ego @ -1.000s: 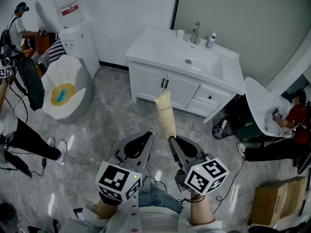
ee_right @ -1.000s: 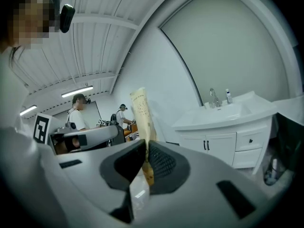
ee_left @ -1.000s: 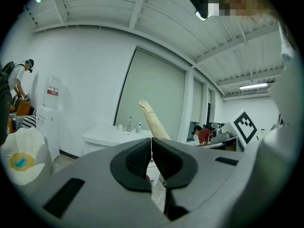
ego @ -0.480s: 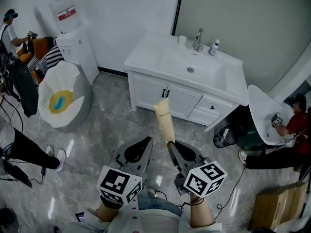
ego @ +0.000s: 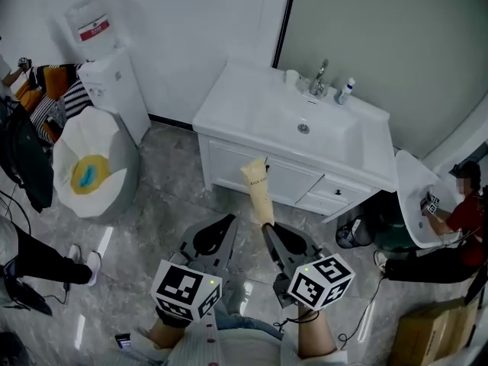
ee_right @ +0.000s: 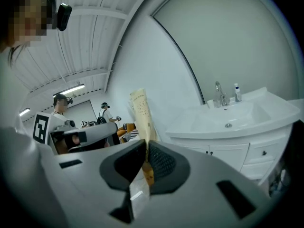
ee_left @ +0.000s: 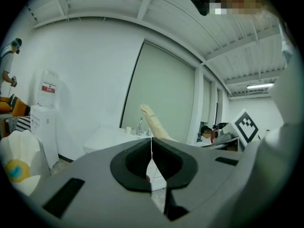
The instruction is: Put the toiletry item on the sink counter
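Note:
A cream toiletry tube (ego: 258, 189) sticks up and forward from my right gripper (ego: 268, 229), whose jaws are shut on its lower end; the same tube (ee_right: 142, 115) rises between the pads in the right gripper view. My left gripper (ego: 227, 223) hangs beside it on the left, jaws shut and empty, tips meeting (ee_left: 151, 144). Ahead stands the white sink counter (ego: 229, 109) with its basin (ego: 305, 128), a tap (ego: 318, 78), a small cup (ego: 292, 76) and a small bottle (ego: 347, 90) at the back.
White cabinet doors and drawers (ego: 259, 175) sit under the counter. A water dispenser (ego: 110, 75) and a white beanbag chair (ego: 88, 162) stand at the left. A round white chair (ego: 418, 197) with a seated person (ego: 457, 212), a dark bin (ego: 352, 231) and a cardboard box (ego: 427, 334) are on the right.
The sink cabinet has drawn nearer and shifted slightly right in the head view. Both grippers keep their pose, the tube still gripped in the right one.

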`<state>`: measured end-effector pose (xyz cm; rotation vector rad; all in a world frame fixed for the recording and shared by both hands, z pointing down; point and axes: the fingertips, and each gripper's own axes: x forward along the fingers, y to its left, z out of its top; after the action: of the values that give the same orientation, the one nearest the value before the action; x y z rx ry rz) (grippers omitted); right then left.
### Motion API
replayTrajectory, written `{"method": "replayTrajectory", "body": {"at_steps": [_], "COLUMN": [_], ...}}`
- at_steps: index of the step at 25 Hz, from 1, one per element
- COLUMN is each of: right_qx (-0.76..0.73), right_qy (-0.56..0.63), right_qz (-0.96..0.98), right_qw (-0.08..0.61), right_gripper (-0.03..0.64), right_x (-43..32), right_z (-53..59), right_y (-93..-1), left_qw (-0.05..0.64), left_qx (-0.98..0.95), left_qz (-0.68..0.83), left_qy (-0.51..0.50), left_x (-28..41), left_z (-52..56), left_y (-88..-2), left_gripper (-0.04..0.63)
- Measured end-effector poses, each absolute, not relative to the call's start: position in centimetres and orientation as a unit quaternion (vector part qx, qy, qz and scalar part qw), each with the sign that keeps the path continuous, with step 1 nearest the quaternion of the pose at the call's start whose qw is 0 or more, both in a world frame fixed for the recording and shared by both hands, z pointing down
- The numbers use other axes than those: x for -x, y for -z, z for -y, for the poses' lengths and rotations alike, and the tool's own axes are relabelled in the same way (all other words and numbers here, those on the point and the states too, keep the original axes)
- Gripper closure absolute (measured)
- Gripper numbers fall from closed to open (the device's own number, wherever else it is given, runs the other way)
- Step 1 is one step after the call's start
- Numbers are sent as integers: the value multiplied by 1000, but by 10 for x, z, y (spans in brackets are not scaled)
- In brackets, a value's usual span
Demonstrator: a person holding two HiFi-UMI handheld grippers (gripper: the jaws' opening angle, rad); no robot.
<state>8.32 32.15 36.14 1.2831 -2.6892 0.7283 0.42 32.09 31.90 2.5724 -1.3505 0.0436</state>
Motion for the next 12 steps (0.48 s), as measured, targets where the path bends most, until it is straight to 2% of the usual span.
{"method": "replayTrajectory", "body": {"at_steps": [12], "right_qx": [-420], "right_qy": [-234], "right_qz": [876], "right_qw": [31], "right_gripper": [584], "right_x": [-51], "right_z": [-225], "right_y": [-362], "left_qw": [103], "left_qx": [-874], "left_qz": [475], "left_qy": [-16], "left_x": [42], "left_z": [-232], "left_y": [-317], "left_gripper": [577]}}
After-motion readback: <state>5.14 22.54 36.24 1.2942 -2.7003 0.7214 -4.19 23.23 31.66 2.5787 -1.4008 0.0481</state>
